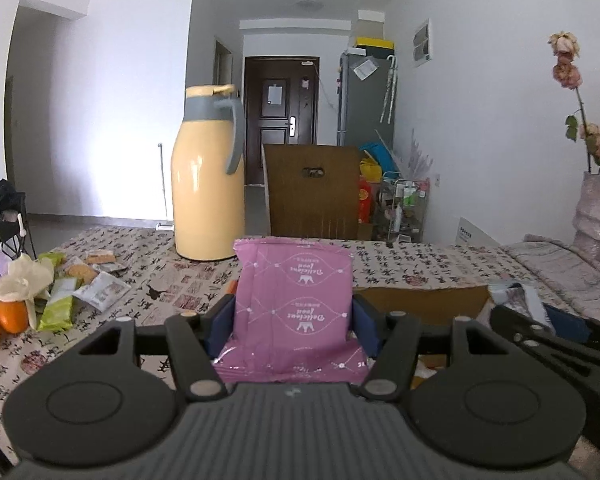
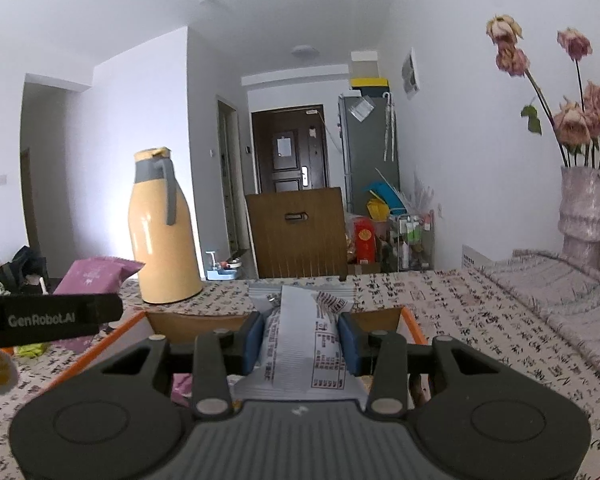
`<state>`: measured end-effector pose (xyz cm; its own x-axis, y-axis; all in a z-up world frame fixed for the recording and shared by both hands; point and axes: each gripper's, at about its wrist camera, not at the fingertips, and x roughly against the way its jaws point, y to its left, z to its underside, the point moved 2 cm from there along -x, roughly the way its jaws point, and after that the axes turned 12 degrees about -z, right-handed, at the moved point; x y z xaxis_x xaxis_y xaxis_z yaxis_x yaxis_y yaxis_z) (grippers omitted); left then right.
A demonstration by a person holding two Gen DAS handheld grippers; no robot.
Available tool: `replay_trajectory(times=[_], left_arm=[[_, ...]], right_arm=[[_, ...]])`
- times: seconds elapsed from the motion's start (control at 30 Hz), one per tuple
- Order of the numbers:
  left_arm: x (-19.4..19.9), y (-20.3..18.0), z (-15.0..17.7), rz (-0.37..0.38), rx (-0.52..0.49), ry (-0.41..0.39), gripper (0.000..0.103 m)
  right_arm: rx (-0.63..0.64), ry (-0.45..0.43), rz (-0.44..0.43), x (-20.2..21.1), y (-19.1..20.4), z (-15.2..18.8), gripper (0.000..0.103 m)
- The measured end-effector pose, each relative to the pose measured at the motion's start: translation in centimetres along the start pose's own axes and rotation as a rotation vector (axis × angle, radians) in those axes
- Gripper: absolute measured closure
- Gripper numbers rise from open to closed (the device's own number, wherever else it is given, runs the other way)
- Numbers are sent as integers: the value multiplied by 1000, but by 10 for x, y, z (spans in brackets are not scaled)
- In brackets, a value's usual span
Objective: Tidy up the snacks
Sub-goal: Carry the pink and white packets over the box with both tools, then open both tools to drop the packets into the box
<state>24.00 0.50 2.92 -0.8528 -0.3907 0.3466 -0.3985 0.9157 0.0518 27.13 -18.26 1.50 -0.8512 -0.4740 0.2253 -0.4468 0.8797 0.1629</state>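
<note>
Two grippers, left point(image 1: 294, 320) clamping a pink packet point(image 1: 296, 296), right point(image 2: 300, 344) a white packet point(image 2: 300, 344), face a yellow flask point(image 1: 206, 176).

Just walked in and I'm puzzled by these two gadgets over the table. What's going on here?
A person is sorting snacks with a hand-held claw in each hand. The left claw is clamped on a pink snack packet, held upright above the patterned tablecloth. The right claw grips a white snack packet over an open cardboard box with an orange rim. More snack packets lie loose at the table's left, beside a yellow thermos jug.
</note>
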Motion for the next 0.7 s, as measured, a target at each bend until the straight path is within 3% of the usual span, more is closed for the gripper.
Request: replay_trajectory(times=[0.3, 0.37, 0.4, 0.47, 0.53, 0.63, 0.7], left_arm=[[-13, 4, 9, -13, 6, 42, 37], [-11, 6, 8, -19, 17, 26, 20], [-9, 7, 8, -26, 24, 16, 15], [-7, 8, 7, -45, 33, -4, 1], [-6, 10, 6, -49, 44, -6, 0], [-8, 11, 6, -53, 54, 18, 0], [-10, 12, 6, -55, 58, 31, 0]], right_arm=[[-7, 77, 1, -14, -2, 13, 63], [-14, 81, 13, -13, -3, 14, 63], [-21, 80, 13, -12, -5, 14, 59], [-30, 82, 20, -12, -6, 14, 39], [-30, 73, 40, -9, -8, 14, 13], [-37, 59, 52, -6, -10, 14, 0], [-41, 57, 59, -5, -11, 15, 0]])
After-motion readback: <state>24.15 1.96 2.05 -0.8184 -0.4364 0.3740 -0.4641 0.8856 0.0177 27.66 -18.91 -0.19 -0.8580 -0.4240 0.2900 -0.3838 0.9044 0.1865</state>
